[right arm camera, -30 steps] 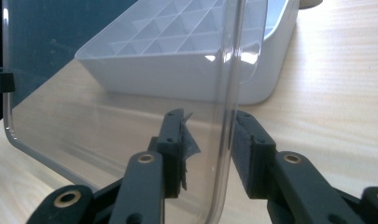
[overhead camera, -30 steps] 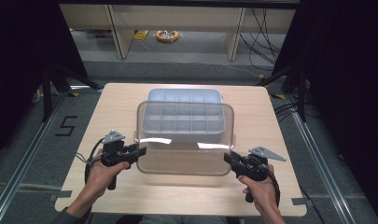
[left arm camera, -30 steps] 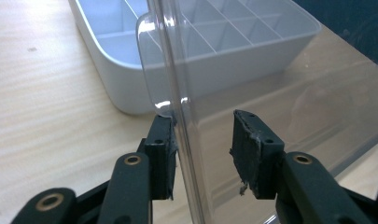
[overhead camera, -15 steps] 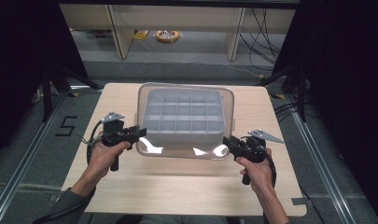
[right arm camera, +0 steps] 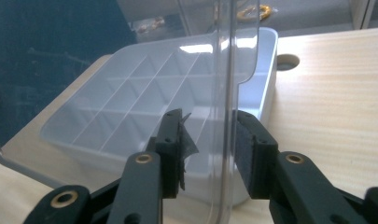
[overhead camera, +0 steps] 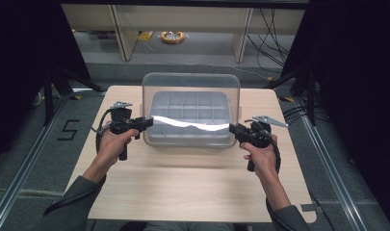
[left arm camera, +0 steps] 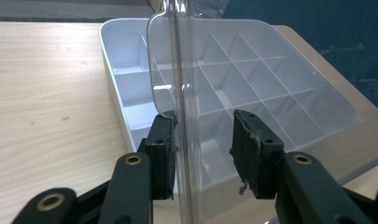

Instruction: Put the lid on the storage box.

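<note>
A grey tray (overhead camera: 190, 113) with several compartments sits mid-table. A clear plastic lid (overhead camera: 191, 91) stands nearly upright over it, its lower edge along the tray's near side. My left gripper (overhead camera: 147, 122) is at the lid's left end and my right gripper (overhead camera: 232, 129) at its right end. In the left gripper view the lid's edge (left arm camera: 177, 70) runs between the open jaws of the gripper (left arm camera: 203, 140), against the left pad, with the tray (left arm camera: 126, 84) behind. In the right gripper view the lid (right arm camera: 235, 42) stands between the parted jaws of the gripper (right arm camera: 207, 140), before the tray (right arm camera: 266, 70).
The wooden table (overhead camera: 183, 183) has bare room in front of the tray and at both sides. A round hole (right arm camera: 288, 60) is cut in the tabletop beside the tray. Beyond the table stand shelf legs with a yellow coil (overhead camera: 172, 36) on the floor.
The lid went from lying low in front of the tray to standing tilted up over it. Both grippers moved away from the person with it.
</note>
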{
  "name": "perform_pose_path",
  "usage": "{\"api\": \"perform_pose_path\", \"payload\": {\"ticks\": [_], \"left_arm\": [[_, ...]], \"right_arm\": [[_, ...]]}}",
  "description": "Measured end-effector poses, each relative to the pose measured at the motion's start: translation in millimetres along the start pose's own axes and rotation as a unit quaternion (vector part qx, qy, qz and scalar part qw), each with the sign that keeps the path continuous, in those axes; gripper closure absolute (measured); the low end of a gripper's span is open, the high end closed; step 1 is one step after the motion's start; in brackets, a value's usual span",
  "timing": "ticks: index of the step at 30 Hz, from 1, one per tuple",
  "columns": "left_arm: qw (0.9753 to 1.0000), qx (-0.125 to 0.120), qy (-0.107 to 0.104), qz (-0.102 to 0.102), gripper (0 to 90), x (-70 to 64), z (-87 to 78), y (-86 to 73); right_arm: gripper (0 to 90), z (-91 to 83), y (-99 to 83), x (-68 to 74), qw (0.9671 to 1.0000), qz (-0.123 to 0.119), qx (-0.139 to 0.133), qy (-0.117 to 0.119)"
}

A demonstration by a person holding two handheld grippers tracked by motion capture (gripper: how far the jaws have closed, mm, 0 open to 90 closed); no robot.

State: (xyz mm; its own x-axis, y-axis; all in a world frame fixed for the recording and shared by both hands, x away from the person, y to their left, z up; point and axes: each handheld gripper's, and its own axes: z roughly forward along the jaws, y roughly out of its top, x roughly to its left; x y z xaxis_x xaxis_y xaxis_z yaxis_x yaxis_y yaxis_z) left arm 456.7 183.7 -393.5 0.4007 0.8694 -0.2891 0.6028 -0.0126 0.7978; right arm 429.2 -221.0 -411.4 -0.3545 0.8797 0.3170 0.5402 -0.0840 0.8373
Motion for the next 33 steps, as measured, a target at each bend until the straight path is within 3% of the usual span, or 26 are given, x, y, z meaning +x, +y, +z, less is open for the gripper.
{"api": "perform_pose_path", "payload": {"ticks": [4,5,6,7,9,11,12,13,14,17,19,22,23,24,25,26,28,29,30,32,33], "left_arm": [[1.0000,0.000,0.008,-0.005,59.5,1.9,6.8,9.3],[0.9999,-0.004,0.008,-0.008,59.3,2.3,9.2,11.6],[0.9999,-0.004,0.009,-0.009,59.3,3.3,10.8,13.8],[0.9999,-0.004,0.010,-0.013,59.2,4.3,12.4,15.8],[0.9998,0.003,0.017,-0.009,58.9,6.4,14.8,19.3],[0.9997,0.002,0.018,-0.013,58.6,6.7,17.0,20.6],[0.9996,0.005,0.021,-0.017,58.4,8.4,20.0,22.8],[0.9996,0.007,0.021,-0.017,58.3,10.0,21.2,23.7],[0.9995,0.006,0.022,-0.022,58.0,10.4,23.0,24.2],[0.9993,0.012,0.021,-0.028,57.9,13.8,27.2,25.1],[0.9991,0.014,0.023,-0.032,57.8,15.1,30.5,24.9],[0.9989,0.019,0.025,-0.036,57.6,16.8,35.4,24.7],[0.9987,0.021,0.025,-0.038,57.5,17.2,36.9,24.6],[0.9986,0.021,0.024,-0.041,57.5,17.3,38.5,24.6],[0.9986,0.022,0.025,-0.041,57.3,17.4,39.6,24.5],[0.9985,0.022,0.026,-0.042,57.2,17.4,40.8,24.4],[0.9985,0.021,0.026,-0.043,57.1,17.5,42.9,23.8],[0.9983,0.025,0.027,-0.044,57.0,18.1,43.5,23.9],[0.9983,0.025,0.027,-0.044,56.9,18.1,43.5,23.9],[0.9981,0.030,0.026,-0.046,56.7,19.6,45.5,23.3],[0.9981,0.029,0.028,-0.047,56.7,19.6,46.3,22.9]], "right_arm": [[65.5,6.1,11.1,-2.0,1.0000,-0.004,-0.001,-0.005],[65.3,7.7,12.9,1.2,0.9998,0.015,0.002,-0.009],[65.2,9.2,15.4,1.6,0.9997,0.017,0.006,-0.014],[65.2,13.2,17.5,-2.8,0.9999,-0.003,-0.005,-0.011],[64.8,17.5,21.6,-2.3,0.9999,0.005,0.002,-0.015],[64.4,22.2,24.0,-0.3,0.9994,0.029,0.005,-0.018],[64.3,26.4,25.5,-5.4,0.9998,0.007,0.000,-0.016],[64.3,27.9,25.8,-5.6,0.9998,0.011,0.002,-0.018],[64.2,29.2,25.8,-2.6,0.9993,0.034,0.004,-0.017],[64.2,34.6,26.2,-7.2,0.9996,0.017,0.006,-0.020],[64.2,37.2,25.4,-5.3,0.9990,0.036,0.012,-0.021],[64.0,41.7,25.2,-9.3,0.9992,0.026,0.013,-0.026],[64.0,42.1,24.8,-7.8,0.9986,0.044,0.017,-0.023],[63.9,44.2,24.7,-12.1,0.9992,0.023,0.014,-0.028],[63.8,44.9,24.2,-10.0,0.9984,0.044,0.018,-0.029],[63.7,45.7,24.0,-10.5,0.9982,0.050,0.018,-0.027],[63.6,47.7,23.3,-12.3,0.9981,0.048,0.021,-0.033],[63.5,49.2,22.8,-16.2,0.9987,0.030,0.020,-0.035],[63.4,50.5,21.8,-13.6,0.9979,0.051,0.022,-0.034],[63.2,52.0,21.3,-16.9,0.9986,0.037,0.021,-0.032],[63.2,52.3,20.7,-14.0,0.9973,0.059,0.027,-0.035]]}}
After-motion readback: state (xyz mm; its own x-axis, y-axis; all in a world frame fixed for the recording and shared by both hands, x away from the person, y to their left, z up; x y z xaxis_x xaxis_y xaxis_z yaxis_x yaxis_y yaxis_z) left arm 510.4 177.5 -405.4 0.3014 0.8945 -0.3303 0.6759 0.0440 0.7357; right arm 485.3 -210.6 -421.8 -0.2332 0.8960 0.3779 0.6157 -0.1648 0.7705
